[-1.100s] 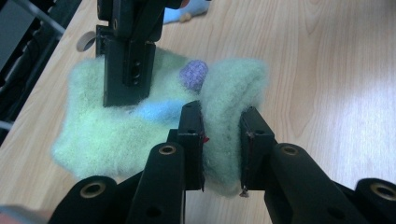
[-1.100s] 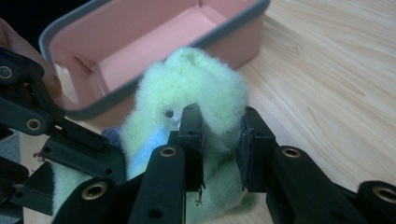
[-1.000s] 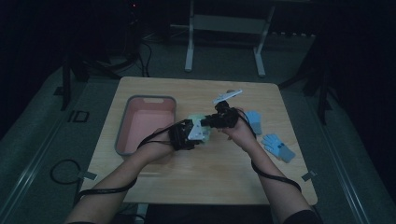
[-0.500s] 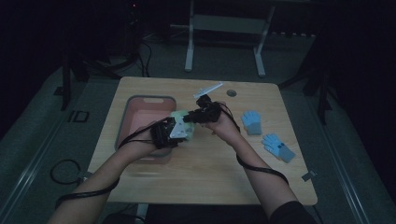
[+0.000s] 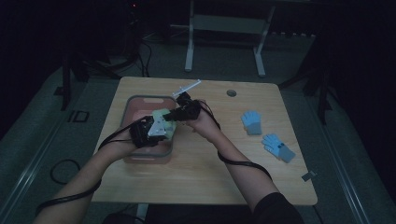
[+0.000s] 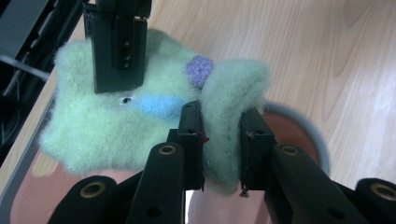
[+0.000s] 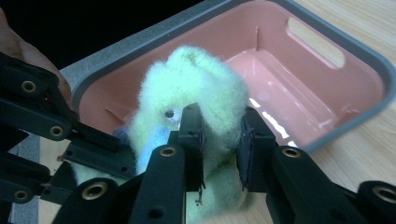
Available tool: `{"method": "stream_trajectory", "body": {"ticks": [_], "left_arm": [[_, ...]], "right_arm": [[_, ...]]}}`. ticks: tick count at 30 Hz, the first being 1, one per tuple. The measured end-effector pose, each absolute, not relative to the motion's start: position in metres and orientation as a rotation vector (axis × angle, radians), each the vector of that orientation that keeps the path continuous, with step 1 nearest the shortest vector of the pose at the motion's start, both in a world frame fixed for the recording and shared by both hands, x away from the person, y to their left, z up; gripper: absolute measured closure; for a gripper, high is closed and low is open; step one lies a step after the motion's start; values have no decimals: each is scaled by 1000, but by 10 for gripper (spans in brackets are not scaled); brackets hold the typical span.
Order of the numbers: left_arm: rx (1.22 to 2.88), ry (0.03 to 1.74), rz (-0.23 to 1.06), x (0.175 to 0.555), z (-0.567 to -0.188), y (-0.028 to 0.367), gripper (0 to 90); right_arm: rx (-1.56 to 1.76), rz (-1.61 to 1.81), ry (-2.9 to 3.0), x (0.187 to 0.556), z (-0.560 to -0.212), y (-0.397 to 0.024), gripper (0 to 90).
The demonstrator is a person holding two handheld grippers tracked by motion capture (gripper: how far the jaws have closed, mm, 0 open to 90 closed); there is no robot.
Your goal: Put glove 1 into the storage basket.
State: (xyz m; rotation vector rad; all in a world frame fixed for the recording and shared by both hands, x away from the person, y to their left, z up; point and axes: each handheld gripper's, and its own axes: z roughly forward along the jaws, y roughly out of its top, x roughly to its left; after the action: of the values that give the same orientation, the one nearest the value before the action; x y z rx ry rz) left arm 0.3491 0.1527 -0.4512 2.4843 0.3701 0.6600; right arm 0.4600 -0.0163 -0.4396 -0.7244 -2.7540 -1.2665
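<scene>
You're gripping the green fuzzy sock (image 6: pixel 140 121) with both: left gripper (image 6: pixel 223 149) and right gripper (image 7: pixel 219 149) clamping it over the pink bin (image 7: pixel 327 79).

Fuzzy pale-green glove (image 6: pixel 116 121), bunched, held above the pink bin (image 7: pixel 327 51).

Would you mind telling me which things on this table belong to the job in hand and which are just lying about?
In the job:
- green fuzzy glove, pinched by both grippers
- left gripper
- right gripper
- pink bin, right beneath the glove

Lying about:
- blue glove on the table's right part
- second blue glove nearer the right edge
</scene>
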Motion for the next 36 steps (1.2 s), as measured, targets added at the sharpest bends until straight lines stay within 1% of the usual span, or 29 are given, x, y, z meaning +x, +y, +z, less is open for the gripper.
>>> {"method": "stream_trajectory", "body": {"ticks": [10,16,24,33,36], "left_arm": [[2516,402,637,357,-465,170,748],[2530,431,595,365,-474,172,747],[2549,455,574,376,-485,176,747],[2606,462,542,387,-496,176,747],[2637,454,506,390,-501,176,746]], "right_arm": [[-727,-1227,-2757,468,-452,10,740],[-748,-1187,-2772,471,-461,16,741],[-786,-1153,-2796,477,-473,25,739],[-836,-1095,-2805,486,-489,33,737],[-851,-1073,-2797,486,-495,36,730]]}}
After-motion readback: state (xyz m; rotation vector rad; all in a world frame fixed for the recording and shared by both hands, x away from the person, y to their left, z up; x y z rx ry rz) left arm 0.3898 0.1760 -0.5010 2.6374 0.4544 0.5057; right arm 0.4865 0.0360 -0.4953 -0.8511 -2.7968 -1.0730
